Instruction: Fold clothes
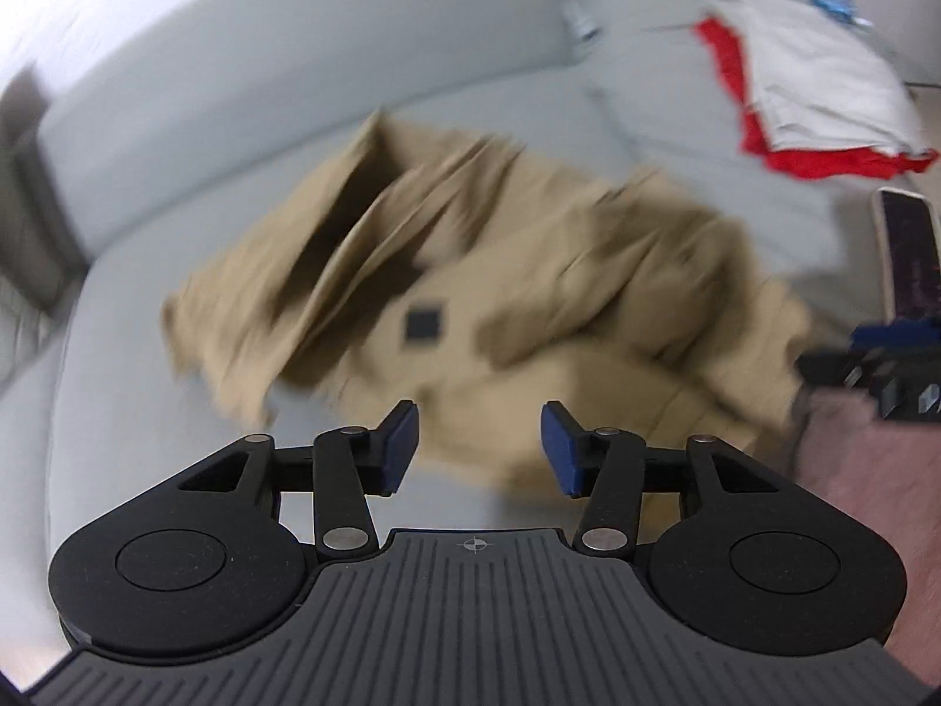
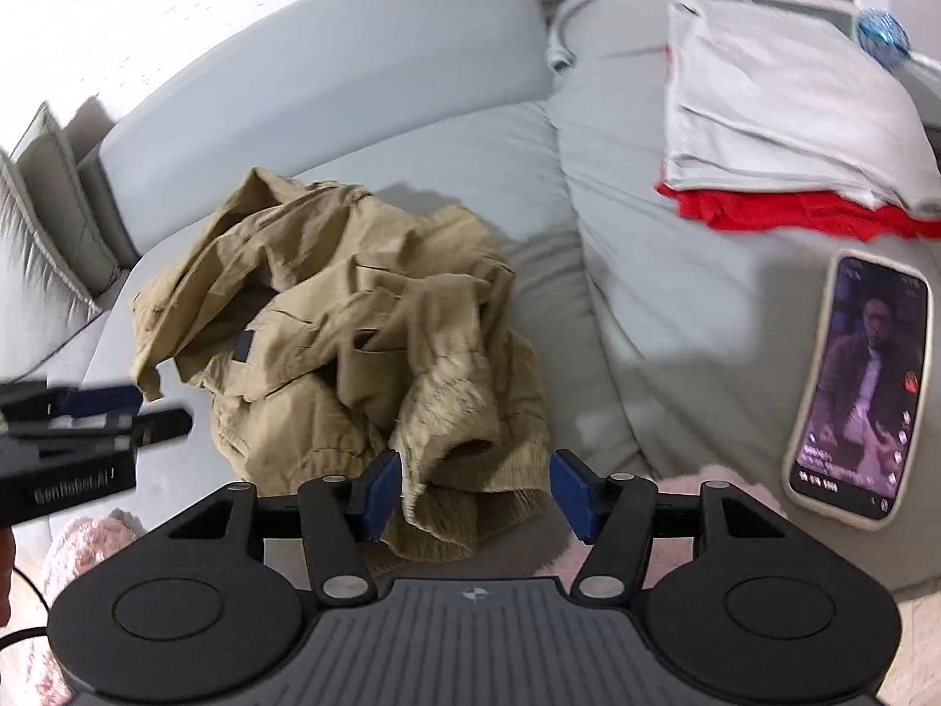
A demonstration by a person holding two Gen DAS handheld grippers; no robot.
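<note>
While the tan jacket (image 2: pixel 353 353) lies crumpled on the sofa (image 2: pixel 329 88), left gripper (image 1: pixel 479 447) and right gripper (image 2: pixel 476 485) hover with jaws apart, gripping nothing.

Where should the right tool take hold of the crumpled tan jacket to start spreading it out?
Probably the ribbed cuff of the tan jacket, approached from the near edge of the sofa. That sleeve end lies on top, closest to the open right tool, and its thick hem gives the pads something firm.
</note>
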